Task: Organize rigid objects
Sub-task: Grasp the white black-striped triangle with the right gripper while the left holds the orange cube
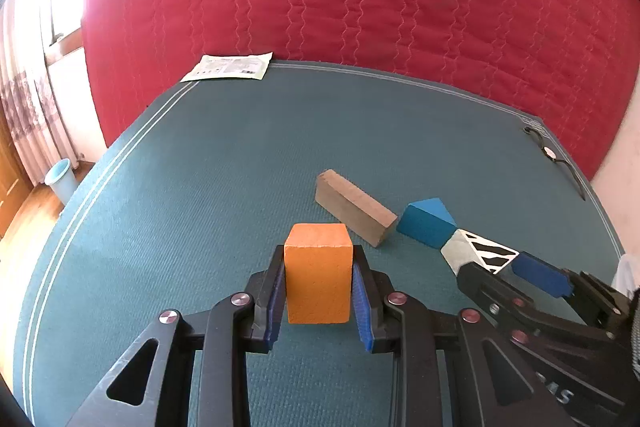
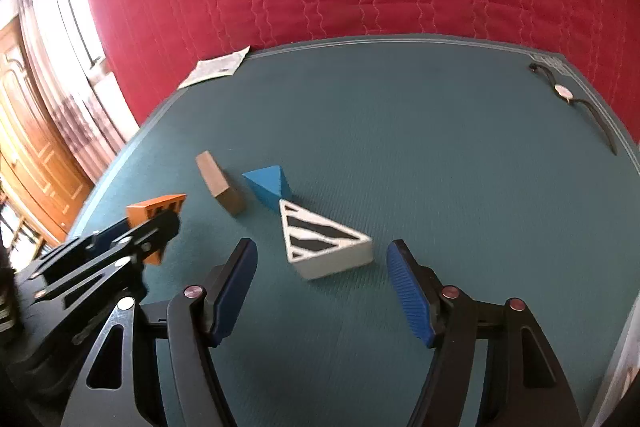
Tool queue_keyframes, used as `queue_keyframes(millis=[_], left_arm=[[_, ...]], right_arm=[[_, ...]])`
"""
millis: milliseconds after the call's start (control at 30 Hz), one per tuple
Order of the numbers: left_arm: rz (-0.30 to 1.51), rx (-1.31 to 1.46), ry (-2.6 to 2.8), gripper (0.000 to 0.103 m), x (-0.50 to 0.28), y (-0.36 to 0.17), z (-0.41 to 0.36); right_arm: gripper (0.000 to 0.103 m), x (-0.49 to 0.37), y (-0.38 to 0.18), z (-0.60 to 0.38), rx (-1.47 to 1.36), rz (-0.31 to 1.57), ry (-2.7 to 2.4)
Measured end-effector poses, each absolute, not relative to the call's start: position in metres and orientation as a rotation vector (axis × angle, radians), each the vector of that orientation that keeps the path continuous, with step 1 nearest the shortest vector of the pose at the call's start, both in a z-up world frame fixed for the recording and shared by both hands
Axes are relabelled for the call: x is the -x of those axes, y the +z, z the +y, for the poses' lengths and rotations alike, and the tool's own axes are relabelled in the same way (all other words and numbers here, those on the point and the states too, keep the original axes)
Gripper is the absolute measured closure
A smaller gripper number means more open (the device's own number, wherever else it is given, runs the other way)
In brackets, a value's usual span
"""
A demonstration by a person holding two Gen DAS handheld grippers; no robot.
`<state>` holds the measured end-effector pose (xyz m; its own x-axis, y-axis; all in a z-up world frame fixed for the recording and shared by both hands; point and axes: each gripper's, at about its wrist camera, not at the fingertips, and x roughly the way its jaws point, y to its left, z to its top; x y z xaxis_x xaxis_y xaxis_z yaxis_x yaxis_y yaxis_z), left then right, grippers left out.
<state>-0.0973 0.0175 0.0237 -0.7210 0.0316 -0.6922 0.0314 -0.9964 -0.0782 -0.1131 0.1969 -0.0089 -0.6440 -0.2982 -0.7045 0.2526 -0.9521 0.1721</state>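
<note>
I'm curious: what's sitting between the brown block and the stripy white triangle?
The blue triangle block sits between the brown block and the stripy white triangle, seen best in the right wrist view.

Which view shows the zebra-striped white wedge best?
Right wrist: the striped wedge lies whole on the mat between the open right gripper's fingers. The left wrist view shows only one striped corner, partly hidden behind that gripper.

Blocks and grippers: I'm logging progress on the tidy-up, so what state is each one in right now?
orange block: clamped upright between the pads.
left gripper: shut on the orange block.
right gripper: open, nothing between its pads.
white striped wedge: loose on the mat, just ahead of the right gripper.
blue wedge: resting on the mat, untouched.
brown block: lying flat on the mat.
wristwatch: lying at the mat's far corner.
</note>
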Motion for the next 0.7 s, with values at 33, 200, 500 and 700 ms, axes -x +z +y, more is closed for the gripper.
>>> queue_keyframes(millis=[33, 200, 500, 700], left_arm=[[-0.134, 1.175, 2.91, 0.072, 0.098, 0.023, 0.018], [-0.137, 1.179, 2.908, 0.072, 0.097, 0.022, 0.017], [-0.136, 1.193, 2.898, 0.072, 0.1, 0.02, 0.017], [-0.132, 1.186, 2.893, 0.072, 0.099, 0.019, 0.019]], right_arm=[[0.04, 0.116, -0.01, 0.195, -1.131, -0.07, -2.604], [0.048, 0.124, -0.015, 0.191, -1.145, -0.061, -2.609], [0.055, 0.125, -0.015, 0.192, -1.138, -0.063, -2.625], [0.055, 0.108, -0.014, 0.199, -1.142, -0.081, -2.641]])
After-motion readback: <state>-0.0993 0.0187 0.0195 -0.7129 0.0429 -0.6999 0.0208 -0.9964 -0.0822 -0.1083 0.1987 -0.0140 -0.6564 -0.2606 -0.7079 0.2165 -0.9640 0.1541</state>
